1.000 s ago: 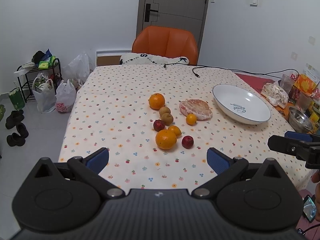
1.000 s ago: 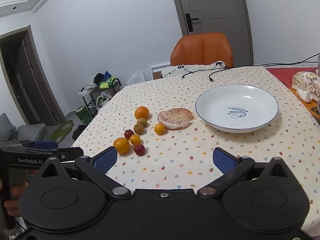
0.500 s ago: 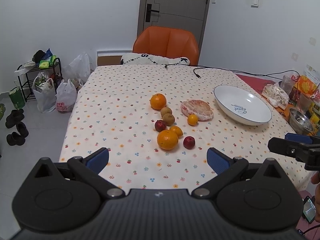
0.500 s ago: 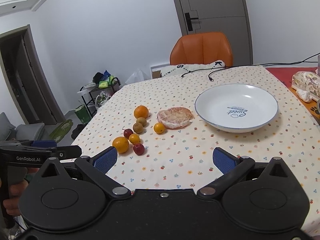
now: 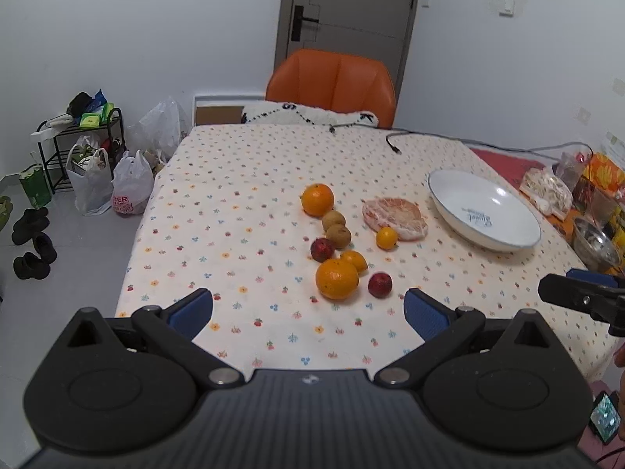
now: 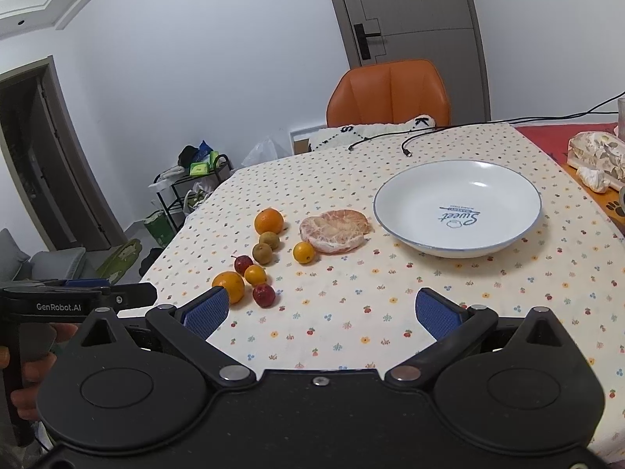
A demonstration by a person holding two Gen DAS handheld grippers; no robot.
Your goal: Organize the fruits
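Observation:
Several fruits lie loose mid-table: a near orange (image 5: 336, 283) (image 6: 229, 286), a far orange (image 5: 317, 199) (image 6: 268, 221), two brown fruits (image 5: 338, 234), two red fruits (image 5: 379, 284) (image 6: 263, 295), small yellow fruits (image 5: 386, 237) (image 6: 304, 252) and a peeled pomelo (image 5: 394, 219) (image 6: 335, 230). An empty white plate (image 5: 519, 240) (image 6: 406, 234) sits to their right. My left gripper (image 5: 308, 310) hovers open over the table's near edge, short of the near orange. My right gripper (image 6: 321, 314) is open too, nothing between its fingers, with the fruits ahead to its left.
An orange chair (image 5: 332, 86) stands at the far end, with black cables (image 5: 394, 144) trailing over the flowered cloth (image 5: 234, 203). Bags and a metal bowl (image 5: 595, 240) crowd the right side. Plastic bags, a rack and shoes sit on the floor at left.
Both grippers have crept slightly forward toward the fruit; both stay open and nothing on the table has moved.

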